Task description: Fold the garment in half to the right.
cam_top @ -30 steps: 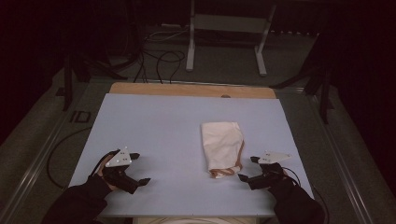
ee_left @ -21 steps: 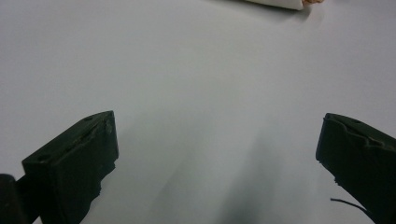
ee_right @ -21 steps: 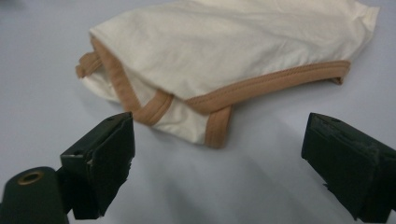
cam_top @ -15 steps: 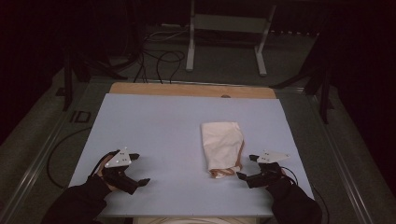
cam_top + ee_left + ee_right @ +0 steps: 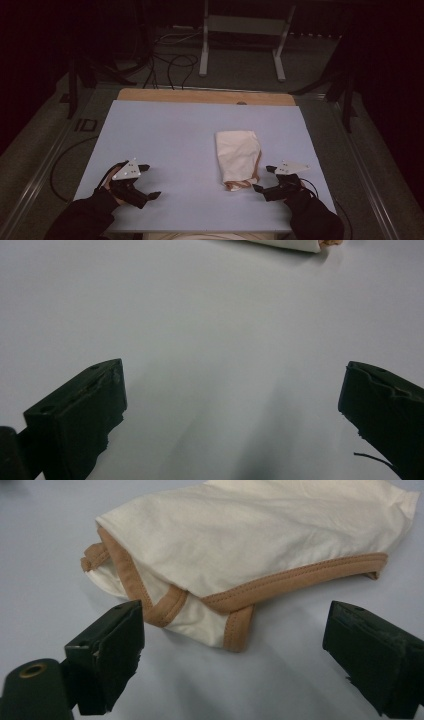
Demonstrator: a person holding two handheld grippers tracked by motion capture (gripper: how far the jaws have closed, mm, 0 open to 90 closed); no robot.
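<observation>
The folded cream garment (image 5: 237,159) runs top to bottom right of centre; the right hand-held gripper (image 5: 265,179), jaws spread, sits just right of its tan-trimmed lower end, the left hand-held gripper (image 5: 150,181), also spread, well apart at lower left

Room dim, dark toward the frame edges; tabletop (image 5: 170,145) evenly lit from above, soft shadows, close-ups slightly blurred

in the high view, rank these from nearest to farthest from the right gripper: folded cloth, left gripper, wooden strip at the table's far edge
1. Folded cloth, just left of the right gripper, near edge.
2. Left gripper, across the table at the near left.
3. Wooden strip, along the far edge.
</observation>
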